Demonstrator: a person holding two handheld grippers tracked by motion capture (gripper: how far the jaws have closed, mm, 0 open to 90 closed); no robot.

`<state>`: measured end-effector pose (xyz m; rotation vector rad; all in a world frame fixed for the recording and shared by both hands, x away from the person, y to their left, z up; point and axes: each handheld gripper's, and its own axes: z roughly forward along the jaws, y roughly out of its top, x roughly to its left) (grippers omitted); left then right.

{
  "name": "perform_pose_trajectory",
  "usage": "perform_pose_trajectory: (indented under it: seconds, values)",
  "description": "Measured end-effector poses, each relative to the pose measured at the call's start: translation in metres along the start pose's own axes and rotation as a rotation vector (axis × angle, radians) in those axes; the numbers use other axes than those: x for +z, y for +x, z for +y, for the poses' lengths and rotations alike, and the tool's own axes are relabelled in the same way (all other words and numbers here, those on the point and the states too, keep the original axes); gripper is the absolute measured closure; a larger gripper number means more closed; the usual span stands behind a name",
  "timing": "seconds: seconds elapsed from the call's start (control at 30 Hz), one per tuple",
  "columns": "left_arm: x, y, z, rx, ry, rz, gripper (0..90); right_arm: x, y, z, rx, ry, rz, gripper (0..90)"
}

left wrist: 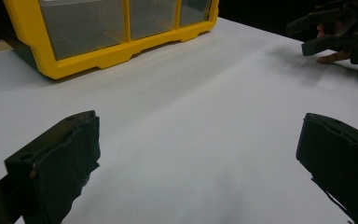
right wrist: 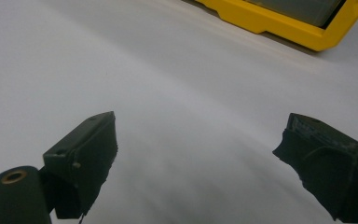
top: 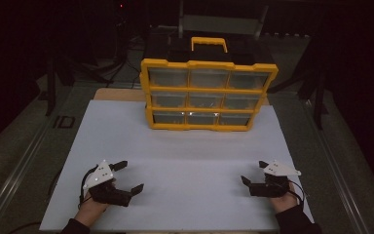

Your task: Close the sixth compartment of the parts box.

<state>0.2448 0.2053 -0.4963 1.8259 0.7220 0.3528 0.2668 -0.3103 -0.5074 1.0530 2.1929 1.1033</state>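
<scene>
A yellow organiser case (top: 207, 92) with clear drawers and a yellow handle stands upright at the far middle of the white board (top: 185, 156). My left gripper (top: 130, 176) rests near the front left of the board, open, nothing between its jaws. My right gripper (top: 254, 171) rests near the front right, also open and empty. In the left gripper view the case (left wrist: 112, 32) is at the upper left and the right gripper (left wrist: 310, 35) shows at the upper right. The right gripper view catches a corner of the case (right wrist: 289, 21) at the top.
The white board lies on a darker table with metal rails (top: 17, 170) along both sides. Dark stands and cables sit behind the case. Bare white board stretches between the grippers and the case.
</scene>
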Motion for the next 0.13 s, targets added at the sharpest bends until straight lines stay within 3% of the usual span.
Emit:
perform_pose_trajectory:
  seconds: [0.13]
  values:
    - [-0.0002, 0.0001, -0.0001, 0.000, -0.001, -0.001, 0.0, 0.0010, 0.0016, 0.0002, -0.009, 0.007, 0.001, 10.4]
